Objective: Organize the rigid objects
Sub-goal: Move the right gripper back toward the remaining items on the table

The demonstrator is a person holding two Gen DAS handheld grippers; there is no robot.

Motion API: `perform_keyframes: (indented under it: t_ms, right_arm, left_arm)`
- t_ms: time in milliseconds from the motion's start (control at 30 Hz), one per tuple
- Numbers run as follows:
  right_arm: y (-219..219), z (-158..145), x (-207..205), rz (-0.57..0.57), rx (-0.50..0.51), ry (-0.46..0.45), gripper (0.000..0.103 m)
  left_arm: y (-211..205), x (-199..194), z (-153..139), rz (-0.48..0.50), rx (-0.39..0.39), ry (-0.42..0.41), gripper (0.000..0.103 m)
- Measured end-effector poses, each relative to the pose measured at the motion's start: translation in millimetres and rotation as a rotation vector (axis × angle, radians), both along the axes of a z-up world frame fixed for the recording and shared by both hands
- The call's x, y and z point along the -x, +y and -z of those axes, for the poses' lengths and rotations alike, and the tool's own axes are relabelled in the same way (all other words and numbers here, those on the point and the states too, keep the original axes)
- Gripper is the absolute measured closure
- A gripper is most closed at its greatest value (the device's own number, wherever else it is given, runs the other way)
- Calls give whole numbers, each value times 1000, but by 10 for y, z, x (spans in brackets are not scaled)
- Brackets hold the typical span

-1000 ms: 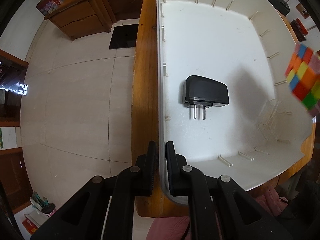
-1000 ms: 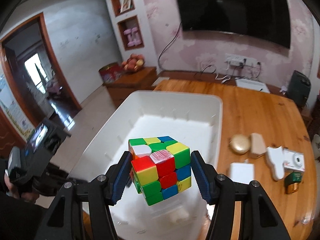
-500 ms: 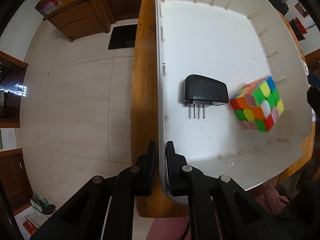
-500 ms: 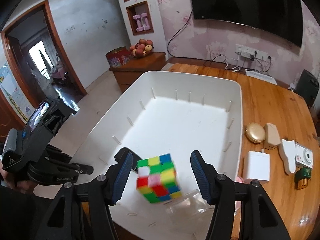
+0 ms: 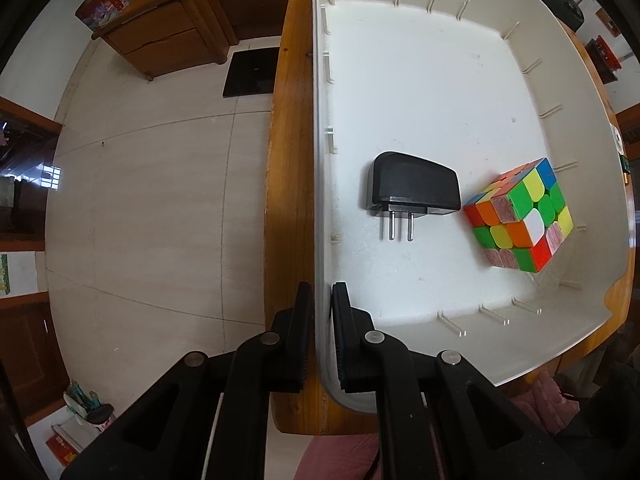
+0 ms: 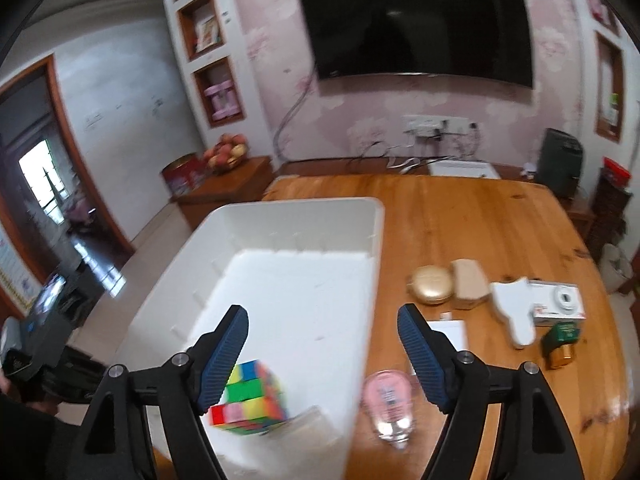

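The left hand-held gripper (image 5: pixel 320 336) points straight down, pinched on the near wall of the white bin (image 5: pixel 420 80), and only its view shows the black plug adapter (image 5: pixel 412 190) lying just beside the colour cube (image 5: pixel 520 216) on the bin floor. The right hand-held gripper (image 6: pixel 322 334) tilts downward above the bin's right rim, jaws opening with nothing between them. Its blurred view alone shows the wooden bench (image 6: pixel 460 216) with what seems a pink bottle (image 6: pixel 388 400) beside the bin and a wall television (image 6: pixel 416 20) beyond.

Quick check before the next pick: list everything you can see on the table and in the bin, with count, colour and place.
bin: 1, white, at table edge
puzzle cube: 1, multicoloured, in bin
plug adapter: 1, black, in bin beside cube
clear box: 1, in bin under cube
table: 1, wood
gold case: 1, on table
camera: 1, white, on table
pink bottle: 1, beside bin
left gripper: black, shut on bin wall
right gripper: blue pads, opening, nothing between
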State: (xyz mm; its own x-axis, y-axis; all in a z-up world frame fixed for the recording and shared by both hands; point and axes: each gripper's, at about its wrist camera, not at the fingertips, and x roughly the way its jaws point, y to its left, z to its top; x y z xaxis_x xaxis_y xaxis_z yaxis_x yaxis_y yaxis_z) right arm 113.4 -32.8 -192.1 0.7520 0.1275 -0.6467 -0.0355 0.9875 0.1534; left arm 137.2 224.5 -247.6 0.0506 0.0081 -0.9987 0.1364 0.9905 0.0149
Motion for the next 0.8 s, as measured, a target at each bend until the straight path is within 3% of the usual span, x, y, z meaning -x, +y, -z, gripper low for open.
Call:
perform_keyframes:
  t_ms: [367, 800]
  right_arm:
    - [-609, 264, -91, 171, -11, 55, 23]
    - [-721, 744, -377, 166, -23, 243, 23]
  left_arm:
    - [-60, -5, 17, -24, -25, 21, 92]
    - [-97, -49, 55, -55, -58, 26, 92]
